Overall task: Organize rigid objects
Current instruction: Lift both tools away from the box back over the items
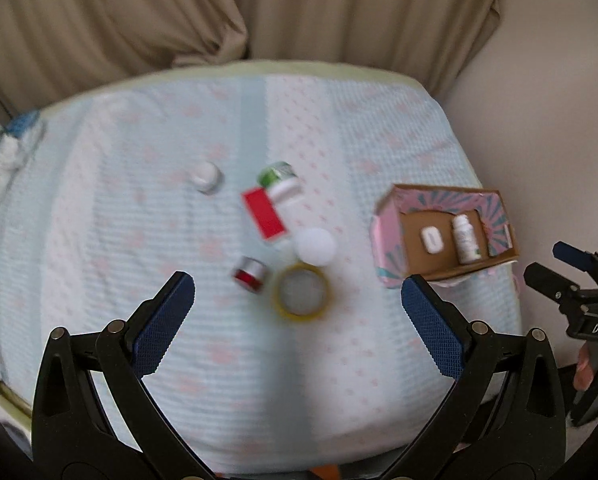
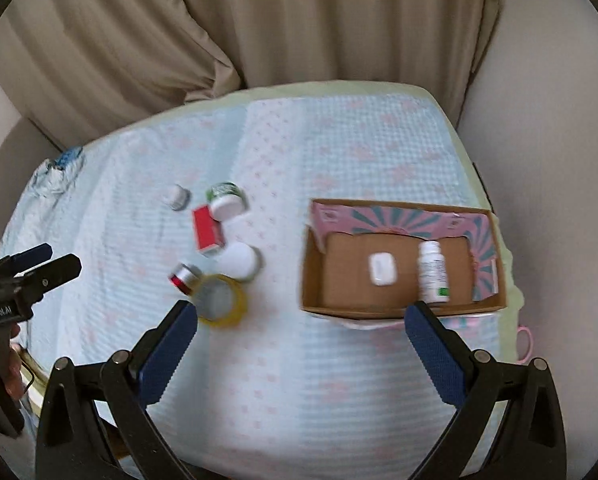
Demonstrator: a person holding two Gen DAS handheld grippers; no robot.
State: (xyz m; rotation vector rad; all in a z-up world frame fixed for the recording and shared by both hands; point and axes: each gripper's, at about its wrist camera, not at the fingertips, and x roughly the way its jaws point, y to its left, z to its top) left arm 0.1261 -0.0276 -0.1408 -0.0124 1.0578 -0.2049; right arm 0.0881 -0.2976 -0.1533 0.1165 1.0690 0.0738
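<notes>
On the bed cover lie a yellow tape roll [image 1: 302, 294] [image 2: 221, 301], a red-and-silver jar [image 1: 250, 274] [image 2: 185, 278], a white round lid-topped jar [image 1: 315, 246] [image 2: 241, 260], a red box [image 1: 265, 213] [image 2: 207, 227], a green-labelled jar [image 1: 281, 181] [image 2: 227, 199] and a small white jar [image 1: 207, 177] [image 2: 177, 197]. The cardboard box [image 1: 395, 216] [image 2: 315, 276] holds a white case [image 1: 432, 240] [image 2: 383, 268] and a white bottle [image 1: 466, 238] [image 2: 432, 272]. My left gripper [image 1: 297, 312] hangs open above the tape roll. My right gripper [image 2: 301, 334] is open and empty near the box's front edge.
Beige curtains [image 1: 299, 12] hang behind the bed. A crumpled blue-white cloth [image 1: 7, 148] lies at the far left. In the left wrist view the other gripper [image 1: 571, 284] shows at right; in the right wrist view the left gripper [image 2: 23, 276] and a hand show at left.
</notes>
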